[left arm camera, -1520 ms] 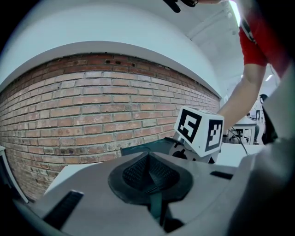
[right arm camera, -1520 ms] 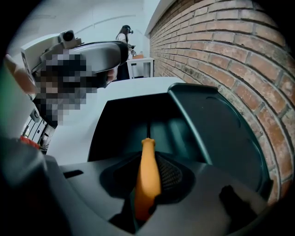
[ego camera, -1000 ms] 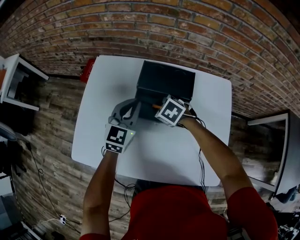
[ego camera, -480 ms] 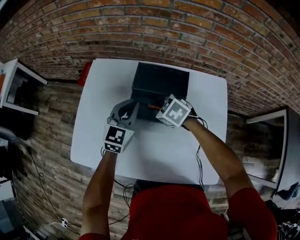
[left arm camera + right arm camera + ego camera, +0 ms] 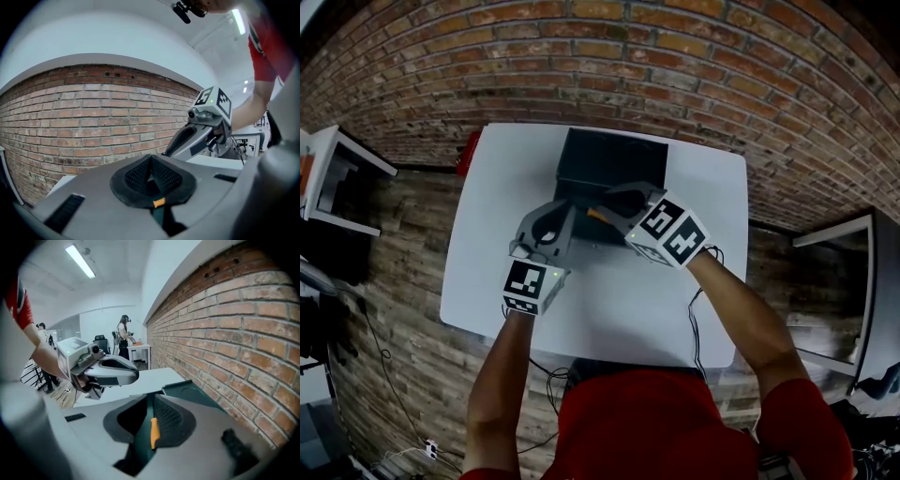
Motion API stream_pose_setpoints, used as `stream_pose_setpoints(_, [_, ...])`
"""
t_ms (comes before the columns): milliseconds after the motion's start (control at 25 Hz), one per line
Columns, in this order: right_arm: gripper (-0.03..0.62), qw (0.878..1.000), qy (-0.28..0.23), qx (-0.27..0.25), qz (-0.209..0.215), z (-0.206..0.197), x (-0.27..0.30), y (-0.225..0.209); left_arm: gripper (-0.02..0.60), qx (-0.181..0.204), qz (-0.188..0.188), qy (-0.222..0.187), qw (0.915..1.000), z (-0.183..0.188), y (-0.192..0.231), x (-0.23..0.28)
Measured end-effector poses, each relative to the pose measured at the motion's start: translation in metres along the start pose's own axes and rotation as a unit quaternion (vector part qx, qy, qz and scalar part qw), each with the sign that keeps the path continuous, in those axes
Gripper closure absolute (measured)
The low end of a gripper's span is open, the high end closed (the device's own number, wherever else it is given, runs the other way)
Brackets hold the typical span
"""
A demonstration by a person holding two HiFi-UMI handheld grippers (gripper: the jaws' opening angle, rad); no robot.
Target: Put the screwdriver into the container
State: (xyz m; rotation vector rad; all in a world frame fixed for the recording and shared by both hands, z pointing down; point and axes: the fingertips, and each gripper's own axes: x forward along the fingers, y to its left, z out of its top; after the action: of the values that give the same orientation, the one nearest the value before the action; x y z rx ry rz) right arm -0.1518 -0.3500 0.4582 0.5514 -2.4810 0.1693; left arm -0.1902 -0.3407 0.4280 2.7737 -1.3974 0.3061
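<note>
Seeing my right tongs (image 5: 152,412) clamped on the screwdriver (image 5: 152,432) at the container (image 5: 609,155)'s near edge, left tongs (image 5: 151,174) pressed together alongside.

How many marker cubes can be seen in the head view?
2. One cube is on the left gripper, over the table; the other is on the right gripper, by the container.

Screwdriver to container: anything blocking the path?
Nothing visible does. The right gripper is shut on the orange screwdriver right at the near edge of the dark container, with no object between them.
</note>
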Motion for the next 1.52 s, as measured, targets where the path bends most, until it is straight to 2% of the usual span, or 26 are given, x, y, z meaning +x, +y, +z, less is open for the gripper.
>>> stream_pose_setpoints(280, [0.545,0.994,-0.104,-0.025,-0.006,0.042,-0.051,0.017,0.568,-0.022,-0.001,-0.044,0.9988,0.044,-0.024,-0.010])
stream_pose_setpoints(480, [0.551,0.986,-0.160,-0.046,-0.010,0.066,-0.085,0.029,0.568,-0.035,-0.003,-0.034,0.9988,0.063,-0.042,-0.022])
stream_pose_setpoints(640, [0.557,0.979,-0.200,-0.048,-0.015,0.074,-0.113,0.038,0.568,-0.037,-0.002,-0.099,0.9944,0.099,-0.054,-0.030])
stream_pose_setpoints(800, [0.559,0.969,-0.240,-0.053,-0.012,0.080,-0.138,0.051,0.568,-0.036,-0.005,-0.118,0.9923,0.117,-0.072,-0.039])
stream_pose_setpoints(1080, [0.560,0.960,-0.275,-0.051,-0.005,0.081,-0.173,0.070,0.568,-0.041,-0.007,-0.126,0.9911,0.131,-0.102,-0.055])
stream_pose_setpoints(1400, [0.563,0.950,-0.310,-0.034,-0.005,0.074,-0.204,0.085,0.568,-0.045,-0.010,-0.155,0.9868,0.146,-0.129,-0.070])
stream_pose_setpoints(1520, [0.563,0.948,-0.317,-0.025,-0.004,0.071,-0.212,0.089,0.568,-0.040,0.002,-0.150,0.9879,0.148,-0.133,-0.075])
